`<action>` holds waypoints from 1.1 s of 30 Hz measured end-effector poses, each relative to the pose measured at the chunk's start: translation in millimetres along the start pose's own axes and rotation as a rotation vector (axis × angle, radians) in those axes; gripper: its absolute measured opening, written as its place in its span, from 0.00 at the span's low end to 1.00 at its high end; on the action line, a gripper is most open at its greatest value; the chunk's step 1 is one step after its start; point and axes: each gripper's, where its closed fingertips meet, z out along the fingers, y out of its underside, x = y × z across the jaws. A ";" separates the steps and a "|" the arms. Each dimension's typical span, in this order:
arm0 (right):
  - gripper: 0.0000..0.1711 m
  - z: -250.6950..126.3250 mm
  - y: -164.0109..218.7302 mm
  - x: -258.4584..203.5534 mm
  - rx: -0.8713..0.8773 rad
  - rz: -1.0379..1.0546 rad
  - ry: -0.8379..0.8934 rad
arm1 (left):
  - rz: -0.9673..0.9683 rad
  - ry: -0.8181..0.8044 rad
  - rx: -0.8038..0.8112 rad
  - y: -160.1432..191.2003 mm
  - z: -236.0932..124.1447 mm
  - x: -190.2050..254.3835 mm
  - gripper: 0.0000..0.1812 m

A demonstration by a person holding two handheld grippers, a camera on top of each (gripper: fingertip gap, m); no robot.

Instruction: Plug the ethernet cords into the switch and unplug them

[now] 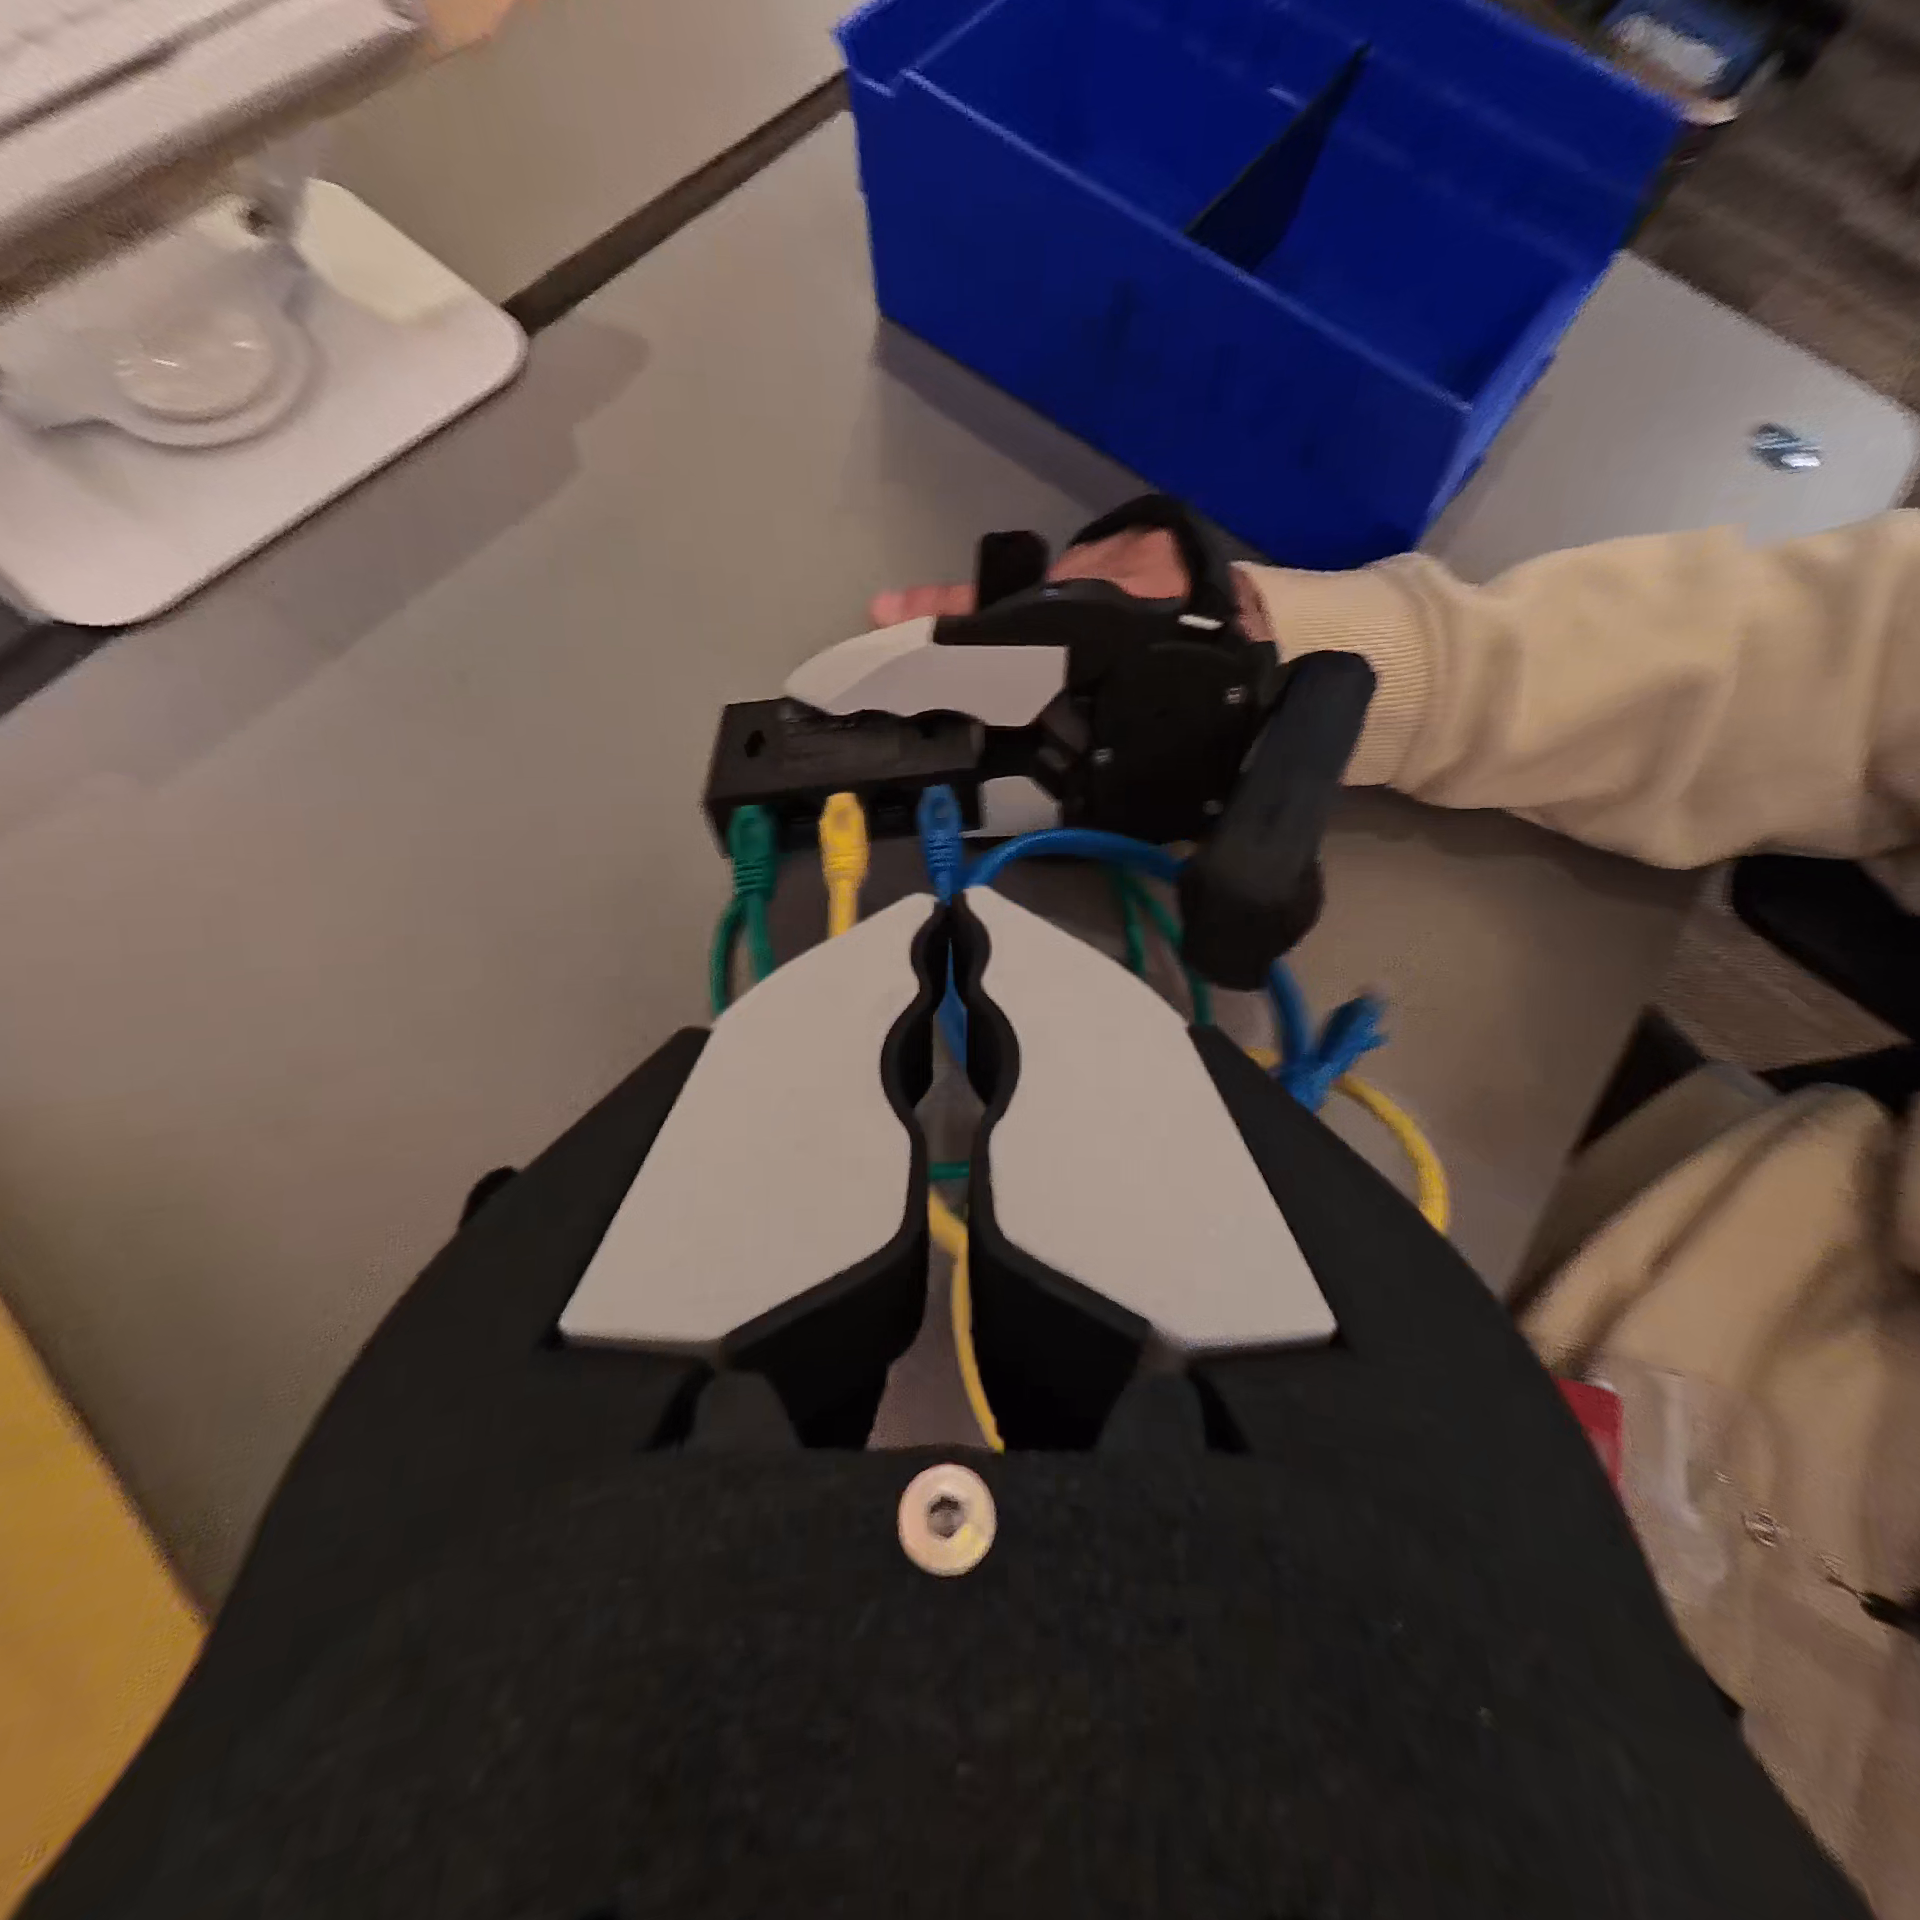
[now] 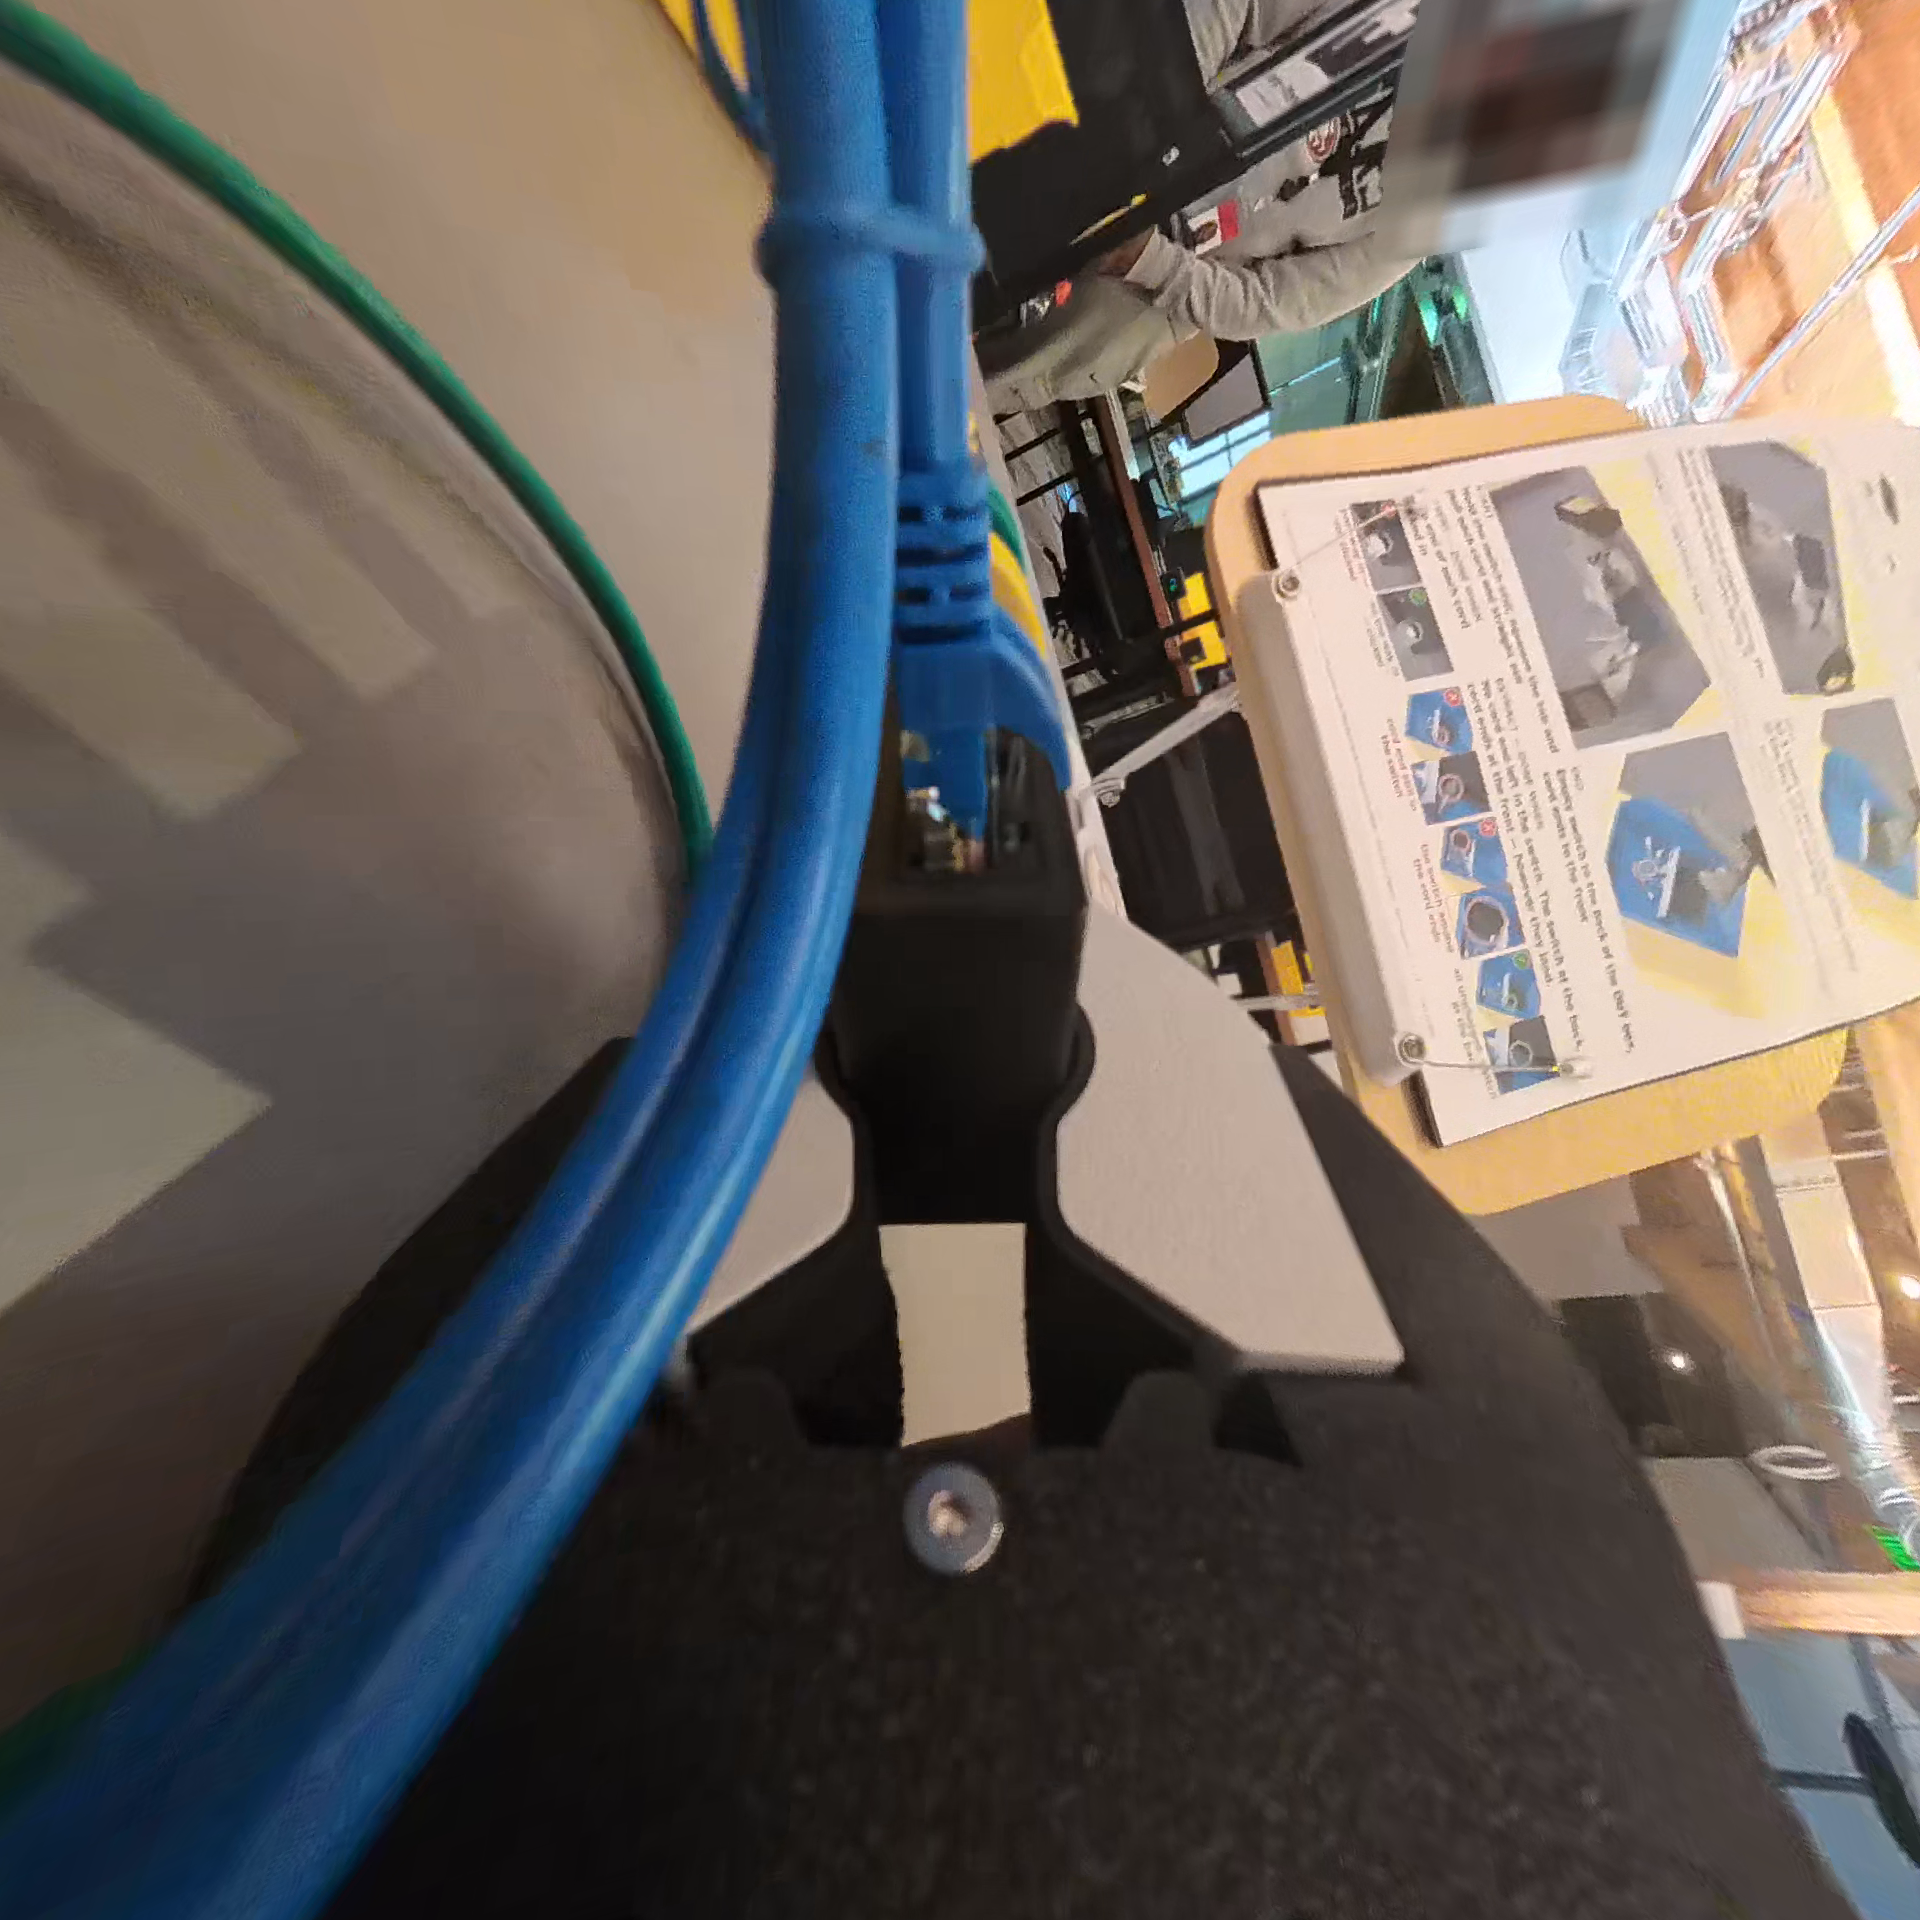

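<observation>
While the right gripper (image 1: 883,686) clamps the black switch (image 1: 842,758), the left gripper (image 1: 951,914) pinches the blue cord (image 1: 940,831) plugged in.

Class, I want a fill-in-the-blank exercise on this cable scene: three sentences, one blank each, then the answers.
1. The right gripper clamps the black ____ at its end.
2. Three cords sit in the ports: green cord, yellow cord, then ____.
3. The left gripper has its jaws closed on the ____ cord just behind its plug.

Missing words: switch; blue; blue

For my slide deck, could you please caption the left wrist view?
Left gripper pinches the blue cord at the switch steadied by the right gripper.
</observation>
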 end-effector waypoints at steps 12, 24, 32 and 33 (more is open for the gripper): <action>0.17 -5.3 -10.6 -8.2 0.027 -0.037 -0.012 | 0.006 0.103 -0.166 41.9 70.5 11.4 0.11; 0.18 -6.5 -13.2 -8.3 0.043 -0.030 -0.020 | -0.007 0.101 -0.189 54.5 78.4 7.2 0.08; 0.18 -10.2 -17.1 -8.1 0.062 -0.068 0.003 | 0.079 0.076 -0.229 57.7 79.5 12.5 0.06; 0.17 -9.8 -17.0 -9.5 0.056 -0.070 -0.003 | 0.075 0.068 -0.237 59.4 80.4 11.1 0.06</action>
